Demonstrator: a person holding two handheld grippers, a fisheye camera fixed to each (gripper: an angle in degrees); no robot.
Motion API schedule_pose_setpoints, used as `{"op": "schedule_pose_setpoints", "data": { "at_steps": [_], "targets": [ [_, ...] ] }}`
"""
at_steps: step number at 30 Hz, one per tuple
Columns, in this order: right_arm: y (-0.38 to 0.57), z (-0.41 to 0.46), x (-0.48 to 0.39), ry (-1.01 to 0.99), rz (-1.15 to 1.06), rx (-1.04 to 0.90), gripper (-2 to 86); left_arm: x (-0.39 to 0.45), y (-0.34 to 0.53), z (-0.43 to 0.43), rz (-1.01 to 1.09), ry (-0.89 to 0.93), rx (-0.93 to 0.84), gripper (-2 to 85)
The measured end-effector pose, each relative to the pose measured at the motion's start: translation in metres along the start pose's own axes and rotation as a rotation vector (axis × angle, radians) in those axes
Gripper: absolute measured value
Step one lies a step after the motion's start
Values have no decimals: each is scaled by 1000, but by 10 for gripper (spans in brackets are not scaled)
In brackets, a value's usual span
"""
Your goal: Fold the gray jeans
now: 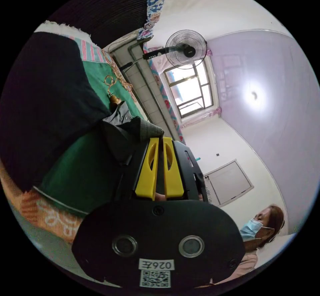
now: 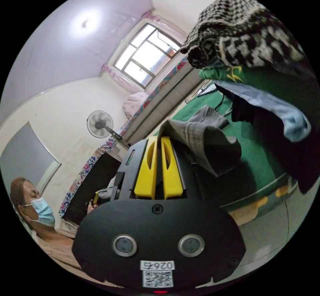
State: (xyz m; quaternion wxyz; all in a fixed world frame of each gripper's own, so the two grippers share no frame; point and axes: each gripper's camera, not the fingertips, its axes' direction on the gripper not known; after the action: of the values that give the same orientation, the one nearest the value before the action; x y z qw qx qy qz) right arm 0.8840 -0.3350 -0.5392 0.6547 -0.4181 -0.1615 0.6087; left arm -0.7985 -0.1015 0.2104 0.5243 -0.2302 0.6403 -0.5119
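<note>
Green bedcover (image 2: 253, 162) below; both grippers' fingers, left (image 1: 159, 142) and right (image 2: 159, 141), pinch gray jeans (image 2: 203, 139). Heavy, floppy denim: waistband corners grip best.

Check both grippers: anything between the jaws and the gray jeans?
Nothing visible. The left gripper has its jaws closed at a fold of the gray jeans, and the right gripper meets the same cloth above the green cover.

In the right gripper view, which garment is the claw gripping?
The gray jeans: their fabric folds over the tips of the right claw. The black-and-white checked garment and pale blue garment are stacked apart at the side.
</note>
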Motion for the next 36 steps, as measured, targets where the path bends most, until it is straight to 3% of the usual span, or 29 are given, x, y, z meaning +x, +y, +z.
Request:
{"op": "schedule_pose_setpoints", "data": {
  "at_steps": [5,10,13,17,25,28,29,30,33,36],
  "targets": [
    [-72,94,-19,124,-73,-88,-11,31,-44,85,56,-126,-32,4],
    [-140,241,5,266,-10,-238,-1,28,-79,196,17,-270,-91,20],
    [-155,323,33,438,43,-398,37,6,-89,271,-16,-416,-225,48],
    [-159,345,36,438,29,-351,74,18,-77,323,46,-393,-244,35],
    [-102,377,-3,401,-301,-487,32,148,35,415,692,-506,-430,-7],
    [-81,409,22,550,-327,-583,1,154,71,487,891,-784,-540,-9],
    [-78,413,30,583,-328,-601,-1,136,73,525,917,-1072,-638,-9],
    [-78,409,39,508,-314,-562,-5,124,70,548,877,-1127,-729,-9],
    [-81,382,53,502,-179,-442,-8,155,57,553,696,-1029,-607,-10],
    [-71,370,36,496,-258,-420,-9,193,97,548,795,-929,-557,-10]
  ]
}}
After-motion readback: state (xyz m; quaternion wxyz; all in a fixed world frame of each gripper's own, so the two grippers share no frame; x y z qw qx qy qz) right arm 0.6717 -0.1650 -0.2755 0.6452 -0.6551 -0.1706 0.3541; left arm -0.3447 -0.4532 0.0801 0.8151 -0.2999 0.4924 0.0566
